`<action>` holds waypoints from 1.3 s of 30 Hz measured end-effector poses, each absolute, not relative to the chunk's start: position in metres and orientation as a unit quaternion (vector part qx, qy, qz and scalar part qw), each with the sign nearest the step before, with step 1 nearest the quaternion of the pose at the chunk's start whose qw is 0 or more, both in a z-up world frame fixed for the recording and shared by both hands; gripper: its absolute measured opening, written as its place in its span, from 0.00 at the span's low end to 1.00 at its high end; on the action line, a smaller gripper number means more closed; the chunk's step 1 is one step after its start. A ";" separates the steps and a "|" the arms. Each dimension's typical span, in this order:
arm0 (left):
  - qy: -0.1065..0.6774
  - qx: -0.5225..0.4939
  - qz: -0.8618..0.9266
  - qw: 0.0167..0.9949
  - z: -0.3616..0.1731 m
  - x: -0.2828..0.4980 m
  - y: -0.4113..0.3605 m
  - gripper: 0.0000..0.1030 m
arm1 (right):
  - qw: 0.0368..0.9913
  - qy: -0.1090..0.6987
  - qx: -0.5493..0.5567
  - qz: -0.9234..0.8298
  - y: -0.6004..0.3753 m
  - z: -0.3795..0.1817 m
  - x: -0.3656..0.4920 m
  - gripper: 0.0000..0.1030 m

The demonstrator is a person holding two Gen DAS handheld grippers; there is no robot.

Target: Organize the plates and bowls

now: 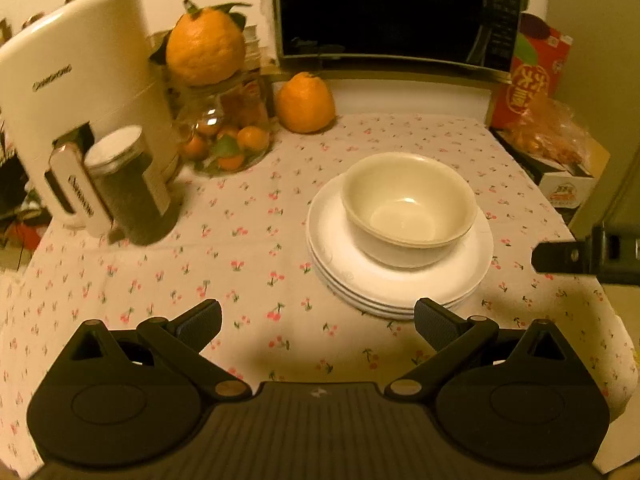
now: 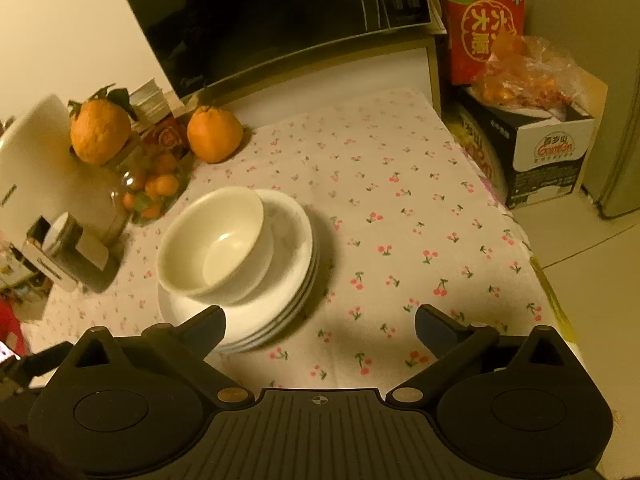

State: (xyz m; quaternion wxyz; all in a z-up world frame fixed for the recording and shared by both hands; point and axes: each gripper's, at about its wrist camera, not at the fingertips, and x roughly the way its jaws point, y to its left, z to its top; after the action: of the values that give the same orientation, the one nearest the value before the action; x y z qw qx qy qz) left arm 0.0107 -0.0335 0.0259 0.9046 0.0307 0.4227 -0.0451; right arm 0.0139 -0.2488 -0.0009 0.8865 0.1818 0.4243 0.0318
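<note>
A cream bowl [image 1: 408, 204] sits on a stack of white plates [image 1: 344, 264] on the cherry-print tablecloth. In the right wrist view the same bowl [image 2: 216, 244] rests toward the left side of the plates [image 2: 288, 256]. My left gripper [image 1: 318, 320] is open and empty, held above the cloth just in front of the stack. My right gripper [image 2: 320, 324] is open wide and empty, to the right of the stack, its left finger over the plates' near rim. A finger of the right gripper [image 1: 560, 258] shows at the right edge of the left wrist view.
A white appliance [image 1: 80, 92] with a dark jar [image 1: 124, 184] stands at the left. Two large oranges [image 1: 306, 104] and a glass jar of small fruit [image 1: 224, 136] sit behind. A microwave [image 1: 384, 12] is at the back; boxes [image 2: 548, 148] stand off the table's right edge.
</note>
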 end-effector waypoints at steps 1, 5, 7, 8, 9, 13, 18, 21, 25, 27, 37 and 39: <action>0.427 0.028 -0.042 0.903 0.025 0.010 -0.034 1.00 | 0.888 0.424 0.175 0.030 -0.247 -0.002 0.011 1.00; 0.441 0.028 -0.025 0.897 0.018 0.009 -0.034 1.00 | 0.888 0.435 0.148 0.013 -0.237 -0.007 0.009 1.00; 0.450 0.021 -0.020 0.893 0.016 0.010 -0.033 1.00 | 0.890 0.436 0.136 0.007 -0.232 -0.011 0.009 1.00; 0.454 0.019 -0.017 0.891 0.015 0.010 -0.032 1.00 | 0.890 0.436 0.131 0.007 -0.230 -0.012 0.009 1.00; 0.455 0.017 -0.015 0.890 0.015 0.010 -0.031 1.00 | 0.891 0.437 0.126 0.008 -0.227 -0.012 0.009 1.00; 0.455 0.011 -0.009 0.890 0.014 0.009 -0.028 1.00 | 0.894 0.434 0.112 0.014 -0.221 -0.012 0.009 1.00; 0.458 0.014 -0.012 0.889 0.014 0.006 -0.028 1.00 | 0.897 0.430 0.095 0.019 -0.212 -0.011 0.008 1.00; 0.459 0.018 -0.011 0.888 0.013 0.006 -0.029 1.00 | 0.896 0.434 0.093 0.023 -0.208 -0.012 0.009 1.00; 0.460 0.016 -0.009 0.888 0.013 0.007 -0.028 1.00 | 0.895 0.435 0.093 0.025 -0.207 -0.012 0.008 1.00; 0.460 0.017 -0.009 0.888 0.013 0.006 -0.028 1.00 | 0.896 0.434 0.093 0.026 -0.207 -0.012 0.008 1.00; 0.460 0.018 -0.011 0.888 0.012 0.005 -0.029 1.00 | 0.895 0.435 0.092 0.024 -0.208 -0.013 0.007 1.00; 0.461 0.019 -0.010 0.887 0.012 0.005 -0.029 1.00 | 0.895 0.436 0.092 0.024 -0.208 -0.014 0.008 1.00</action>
State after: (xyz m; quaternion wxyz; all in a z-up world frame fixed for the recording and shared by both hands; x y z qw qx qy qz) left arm 0.0055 -0.0291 0.0123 0.8873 0.0191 0.4607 -0.0103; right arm 0.0075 -0.2080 -0.0135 0.8949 0.0922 0.4361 0.0240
